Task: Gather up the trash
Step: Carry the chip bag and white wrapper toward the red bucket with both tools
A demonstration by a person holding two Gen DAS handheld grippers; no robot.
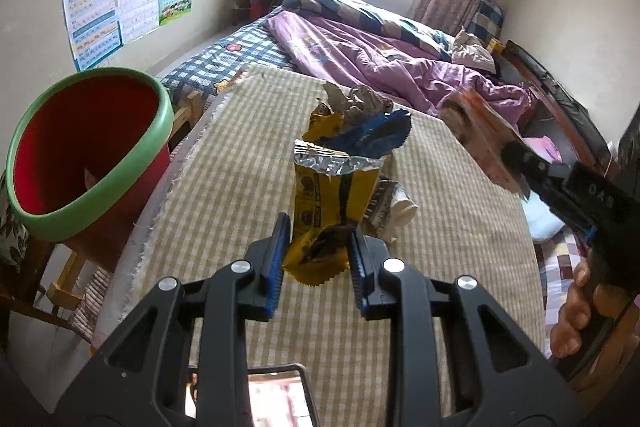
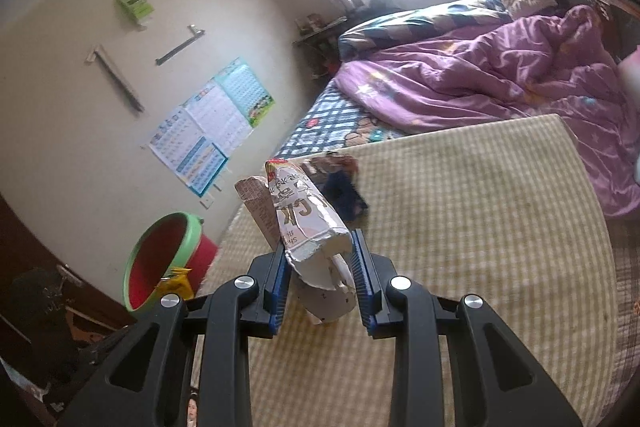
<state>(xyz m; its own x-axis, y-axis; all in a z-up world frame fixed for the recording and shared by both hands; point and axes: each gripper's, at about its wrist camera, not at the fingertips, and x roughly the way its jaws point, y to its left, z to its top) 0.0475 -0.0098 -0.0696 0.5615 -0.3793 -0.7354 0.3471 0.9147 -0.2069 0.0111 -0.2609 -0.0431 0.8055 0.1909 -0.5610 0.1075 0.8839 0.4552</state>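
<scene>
The yellow wrapper [image 1: 320, 203], light and crinkly, we pinch low in our closed left claw [image 1: 318, 259], while our right claw [image 2: 320, 285] clamps a crushed paper carton [image 2: 308, 227].

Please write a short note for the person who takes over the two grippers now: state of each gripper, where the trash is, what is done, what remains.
Left gripper: shut on a yellow snack bag, lifted above the checked table.
Right gripper: shut on a crushed paper carton, also lifted.
Red bin with green rim: off the table's left edge, nearly empty as far as visible.
Still on the table: a crumpled white wrapper, with blue and grey scraps behind the bag.
Done: both pieces picked up.
Left: drop both into the bin, then collect the rest.
</scene>
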